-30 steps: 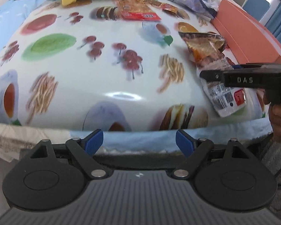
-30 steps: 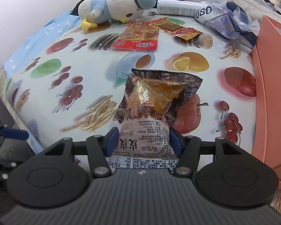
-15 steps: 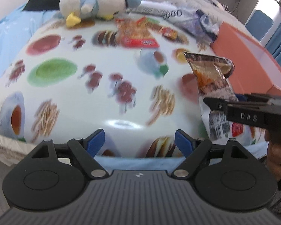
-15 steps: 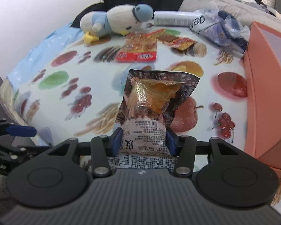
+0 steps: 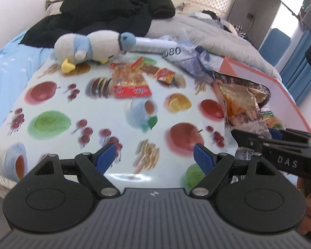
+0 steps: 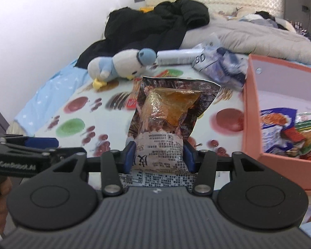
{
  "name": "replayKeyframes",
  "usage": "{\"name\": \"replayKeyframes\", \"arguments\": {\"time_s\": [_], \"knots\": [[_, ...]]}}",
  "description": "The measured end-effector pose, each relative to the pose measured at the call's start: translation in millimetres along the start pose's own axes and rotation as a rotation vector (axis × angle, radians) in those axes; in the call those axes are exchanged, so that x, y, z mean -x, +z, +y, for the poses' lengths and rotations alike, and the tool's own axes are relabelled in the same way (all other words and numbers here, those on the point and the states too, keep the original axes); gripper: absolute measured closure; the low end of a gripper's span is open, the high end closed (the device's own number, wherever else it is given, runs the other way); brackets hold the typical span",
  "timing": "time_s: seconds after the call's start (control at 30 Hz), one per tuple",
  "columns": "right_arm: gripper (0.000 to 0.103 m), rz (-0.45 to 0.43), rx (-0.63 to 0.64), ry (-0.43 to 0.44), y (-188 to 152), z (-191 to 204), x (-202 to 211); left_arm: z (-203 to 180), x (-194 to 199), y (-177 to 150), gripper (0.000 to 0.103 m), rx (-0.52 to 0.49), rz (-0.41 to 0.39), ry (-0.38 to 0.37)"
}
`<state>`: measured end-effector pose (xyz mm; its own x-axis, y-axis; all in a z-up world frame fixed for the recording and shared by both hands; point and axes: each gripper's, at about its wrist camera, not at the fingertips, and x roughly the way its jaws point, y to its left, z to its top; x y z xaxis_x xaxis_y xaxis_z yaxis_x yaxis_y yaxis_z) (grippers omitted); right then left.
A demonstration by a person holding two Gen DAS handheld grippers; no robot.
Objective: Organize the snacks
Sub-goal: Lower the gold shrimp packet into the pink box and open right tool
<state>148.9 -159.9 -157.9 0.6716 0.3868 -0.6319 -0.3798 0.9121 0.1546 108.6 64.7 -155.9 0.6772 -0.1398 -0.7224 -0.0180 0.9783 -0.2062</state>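
Snack packet lifted clear of the fruit-print cloth, box waiting at right

The right hand-held gripper pinches the brown snack packet by its lower end, so the packet stands upright above the fruit-print cloth on the bed, free to swing over the wall of the pink box just to the right, where other snack bags already lie. The left hand-held gripper hangs spread and empty at the near edge, likely ready for the red snack pack farther off near the plush bird.
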Motion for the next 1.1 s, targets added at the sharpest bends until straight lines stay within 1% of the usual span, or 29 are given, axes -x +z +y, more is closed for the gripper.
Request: {"name": "replayKeyframes", "arguments": {"time_s": [0.2, 0.3, 0.5, 0.7, 0.87, 1.1], "knots": [[0.052, -0.046, -0.037, -0.037, 7, -13, 29, -28, 11, 13, 0.018, -0.045, -0.035, -0.026], [0.052, -0.070, -0.055, -0.058, 9, -21, 43, -44, 11, 16, 0.018, -0.058, -0.039, -0.055], [0.052, -0.101, -0.090, -0.126, 9, -45, 70, -84, 3, 24, 0.018, -0.097, -0.024, -0.126], [0.052, -0.115, -0.159, -0.199, 8, -80, 90, -130, -11, 42, 0.018, -0.157, -0.021, -0.182], [0.052, -0.132, -0.201, -0.236, 15, -111, 95, -165, -32, 61, 0.018, -0.195, 0.000, -0.193], [0.052, -0.139, -0.224, -0.254, 34, -159, 83, -202, -68, 84, 0.018, -0.226, 0.025, -0.176]]}}
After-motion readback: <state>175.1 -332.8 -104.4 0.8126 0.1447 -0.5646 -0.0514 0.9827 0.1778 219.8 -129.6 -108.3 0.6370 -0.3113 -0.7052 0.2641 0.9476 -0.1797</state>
